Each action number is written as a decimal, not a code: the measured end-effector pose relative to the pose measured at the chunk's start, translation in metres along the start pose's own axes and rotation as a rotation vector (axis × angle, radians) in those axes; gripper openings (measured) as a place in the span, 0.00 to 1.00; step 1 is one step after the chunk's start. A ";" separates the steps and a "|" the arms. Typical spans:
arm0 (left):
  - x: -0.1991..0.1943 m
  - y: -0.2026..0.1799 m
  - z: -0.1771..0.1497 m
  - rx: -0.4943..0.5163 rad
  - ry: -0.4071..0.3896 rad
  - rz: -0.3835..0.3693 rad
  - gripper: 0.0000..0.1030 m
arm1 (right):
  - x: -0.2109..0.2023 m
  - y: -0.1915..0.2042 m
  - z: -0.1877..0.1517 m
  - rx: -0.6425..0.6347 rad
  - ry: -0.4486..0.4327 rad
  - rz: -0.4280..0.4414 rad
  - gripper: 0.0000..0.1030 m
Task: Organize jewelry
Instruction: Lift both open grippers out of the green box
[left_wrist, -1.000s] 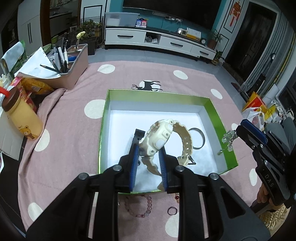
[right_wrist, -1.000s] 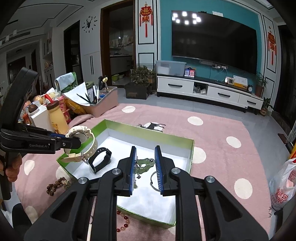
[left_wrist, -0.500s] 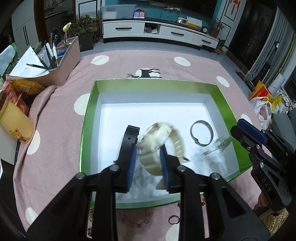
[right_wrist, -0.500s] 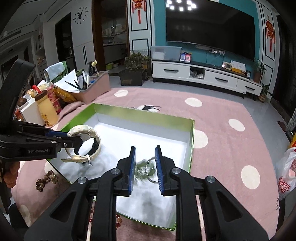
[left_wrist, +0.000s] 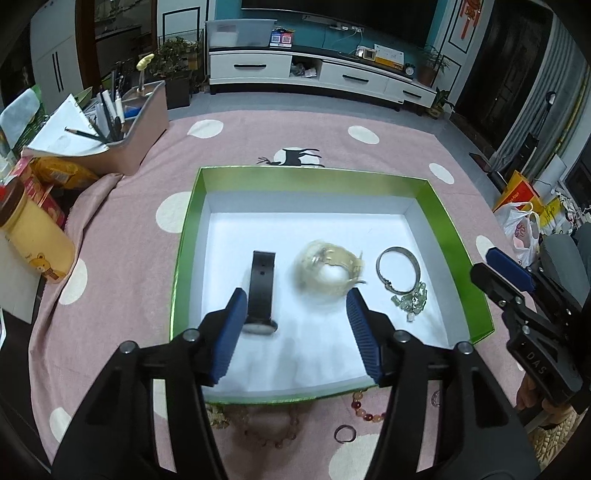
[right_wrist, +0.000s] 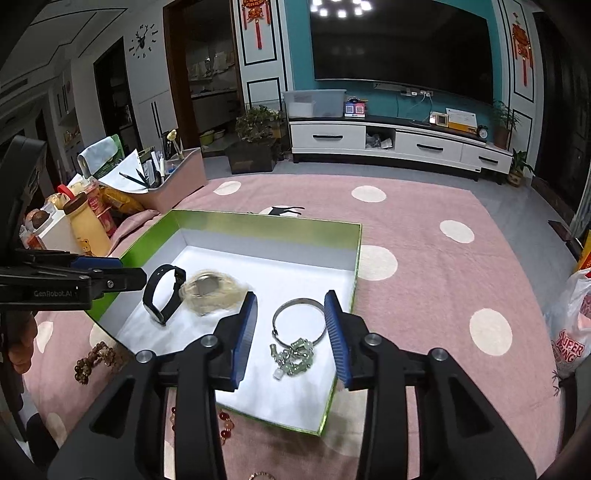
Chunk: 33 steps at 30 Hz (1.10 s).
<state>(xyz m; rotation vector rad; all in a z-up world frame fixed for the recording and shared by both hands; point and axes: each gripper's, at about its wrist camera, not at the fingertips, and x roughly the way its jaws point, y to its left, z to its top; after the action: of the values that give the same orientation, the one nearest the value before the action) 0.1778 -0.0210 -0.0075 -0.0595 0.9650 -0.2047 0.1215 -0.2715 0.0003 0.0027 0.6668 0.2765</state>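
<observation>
A green box with a white floor (left_wrist: 310, 173) (right_wrist: 258, 221) lies on a pink dotted cloth. In it are a black band (left_wrist: 262, 288) (right_wrist: 174, 299), a blurred cream watch (left_wrist: 328, 271) (right_wrist: 210, 291), a silver bangle (left_wrist: 399, 267) (right_wrist: 295, 302) and a green bead piece (left_wrist: 412, 301) (right_wrist: 295, 358). My left gripper (left_wrist: 295, 306) (right_wrist: 110, 273) hovers over the box's near side, its jaws opening, and the watch lies free just beyond its tips. My right gripper (right_wrist: 291, 306) (left_wrist: 517, 295) is opening above the bangle and bead piece, with its pads clear of both.
Loose bead bracelets (left_wrist: 365, 413) (right_wrist: 96, 358) and a small ring (left_wrist: 345, 432) lie on the cloth at the box's near edge. A pen holder (left_wrist: 133, 122), snack packs and a yellow bottle (left_wrist: 33, 236) stand at the left. A plastic bag (right_wrist: 572, 332) sits at the right.
The left gripper let go of the cream watch, which now lies in the box. The right gripper released the green bead piece beside the bangle. Both pairs of jaws stand wider.
</observation>
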 end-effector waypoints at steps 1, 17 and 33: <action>-0.001 0.001 -0.001 -0.001 0.000 0.000 0.57 | -0.002 0.000 -0.001 0.002 -0.002 0.000 0.41; -0.027 -0.001 -0.022 0.001 -0.026 0.006 0.72 | -0.040 0.010 -0.015 0.014 -0.023 0.006 0.43; -0.047 -0.002 -0.040 0.001 -0.045 0.029 0.84 | -0.069 0.017 -0.030 0.016 -0.038 0.010 0.55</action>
<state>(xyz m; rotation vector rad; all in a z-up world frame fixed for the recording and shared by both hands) 0.1182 -0.0117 0.0082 -0.0487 0.9204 -0.1762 0.0473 -0.2752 0.0200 0.0261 0.6313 0.2803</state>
